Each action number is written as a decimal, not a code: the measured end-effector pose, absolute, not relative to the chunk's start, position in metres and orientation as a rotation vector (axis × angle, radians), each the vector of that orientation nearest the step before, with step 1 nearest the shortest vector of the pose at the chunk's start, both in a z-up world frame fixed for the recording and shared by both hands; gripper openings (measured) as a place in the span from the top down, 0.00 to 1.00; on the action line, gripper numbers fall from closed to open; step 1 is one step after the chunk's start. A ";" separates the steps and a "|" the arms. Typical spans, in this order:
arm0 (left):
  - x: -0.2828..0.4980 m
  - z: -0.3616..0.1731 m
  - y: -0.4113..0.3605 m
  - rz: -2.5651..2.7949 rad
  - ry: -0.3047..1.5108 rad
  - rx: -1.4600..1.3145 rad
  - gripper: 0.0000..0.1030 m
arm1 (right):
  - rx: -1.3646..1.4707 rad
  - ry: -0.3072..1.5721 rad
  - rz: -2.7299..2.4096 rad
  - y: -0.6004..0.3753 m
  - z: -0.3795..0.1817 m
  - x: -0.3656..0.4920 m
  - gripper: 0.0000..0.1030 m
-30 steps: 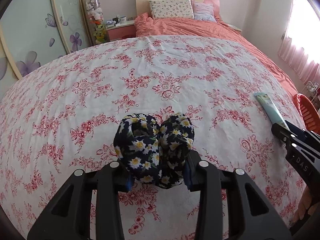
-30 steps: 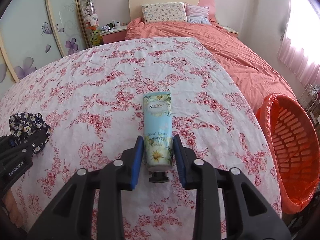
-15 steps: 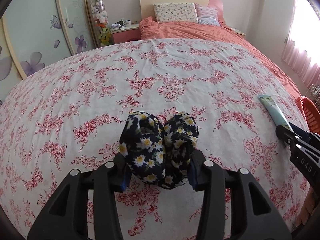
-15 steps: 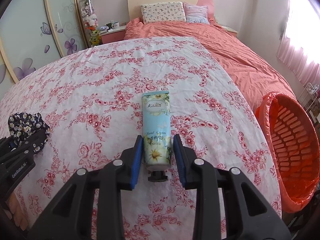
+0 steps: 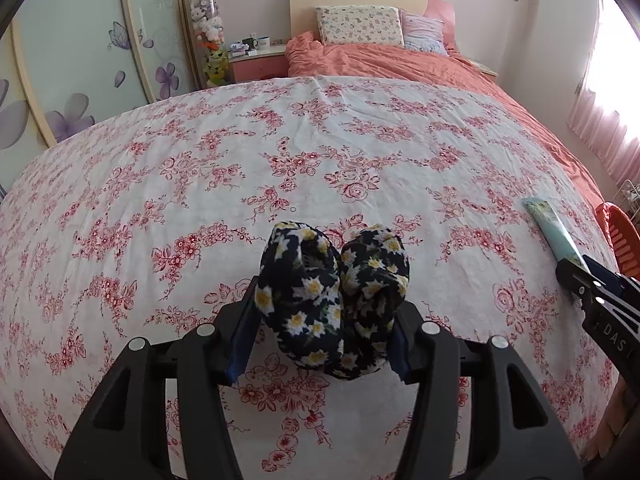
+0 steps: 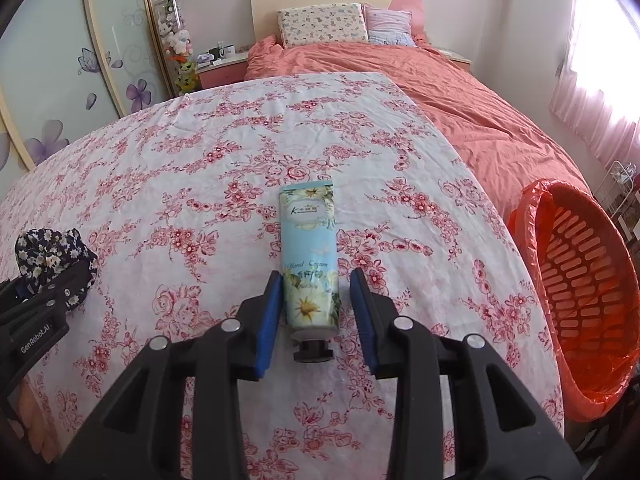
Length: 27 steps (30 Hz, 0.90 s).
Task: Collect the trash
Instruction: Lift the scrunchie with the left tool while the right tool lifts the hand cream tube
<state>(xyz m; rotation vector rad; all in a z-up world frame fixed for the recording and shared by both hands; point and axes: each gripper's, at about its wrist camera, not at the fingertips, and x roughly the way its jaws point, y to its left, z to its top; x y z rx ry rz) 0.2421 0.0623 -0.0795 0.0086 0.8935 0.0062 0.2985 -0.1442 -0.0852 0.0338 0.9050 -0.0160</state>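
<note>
Floral bedspread point(image 5: 320, 152) | we note left gripper point(image 5: 320, 332) jaws just widened, freeing daisy-print bundle point(image 5: 334, 300) | right gripper point(image 6: 316, 312) spread beside hand-cream tube point(image 6: 309, 256) | nothing binned.

Bedspread point(image 6: 224, 184) bare beyond tube point(image 6: 309, 256); basket point(image 6: 580, 280) beside

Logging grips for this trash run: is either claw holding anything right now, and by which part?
Neither. The left claw has just opened around the daisy-print cloth bundle; the right claw, also opening, straddles the hand cream tube near its cap.

Bright daylight from the curtained window point(image 6: 600, 92) blows out at right; fisheye edges bend, corners dark.
</note>
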 end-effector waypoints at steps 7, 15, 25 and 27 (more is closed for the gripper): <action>0.242 -0.080 0.062 0.006 0.894 0.008 0.47 | 0.035 0.905 -0.016 -0.144 -0.085 0.298 0.66; 0.242 -0.079 0.062 0.006 0.893 0.007 0.46 | 0.040 0.904 -0.012 -0.144 -0.085 0.298 0.66; 0.242 -0.079 0.062 0.006 0.894 0.006 0.45 | 0.049 0.904 -0.006 -0.144 -0.085 0.298 0.65; 0.242 -0.079 0.062 0.006 0.894 0.005 0.45 | 0.053 0.904 -0.002 -0.145 -0.085 0.298 0.64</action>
